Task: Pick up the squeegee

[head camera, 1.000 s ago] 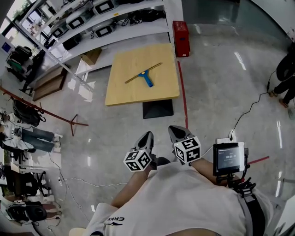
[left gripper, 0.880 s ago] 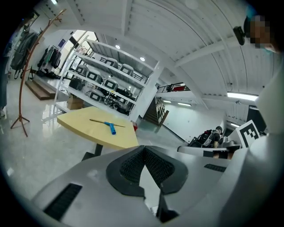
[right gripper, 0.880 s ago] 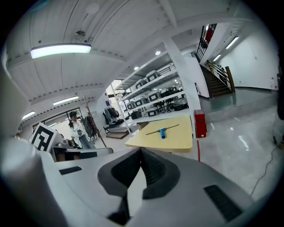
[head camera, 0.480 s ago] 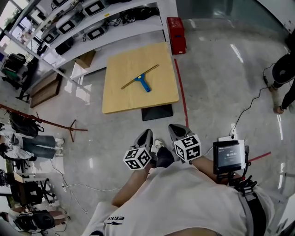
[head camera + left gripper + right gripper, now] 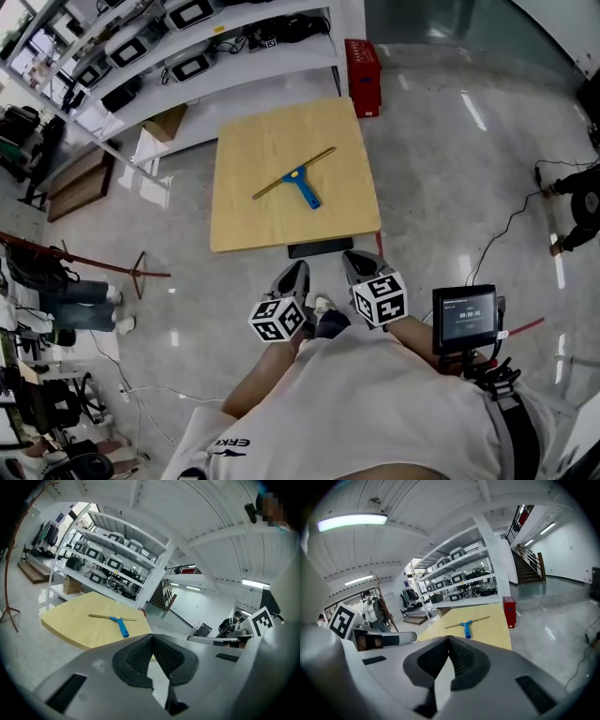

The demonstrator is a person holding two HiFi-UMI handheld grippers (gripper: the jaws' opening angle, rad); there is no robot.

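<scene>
Lying flat near middle of wooden table (image 5: 253,131): squeegee (image 5: 298,178). Long blade bar runs diagonally, near-left to far-right in head view. Blue handle points back toward person, angled slightly right. Left gripper (image 5: 294,278) and right gripper (image 5: 360,266) side by side short of table's near edge, both clenched on nothing, well apart from squeegee.

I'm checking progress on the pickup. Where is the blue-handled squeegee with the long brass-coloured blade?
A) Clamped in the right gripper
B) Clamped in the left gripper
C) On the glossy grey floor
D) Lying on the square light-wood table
D: the blue-handled squeegee lies flat on the light-wood table, well ahead of the left gripper and right gripper, both shut and empty.
</scene>
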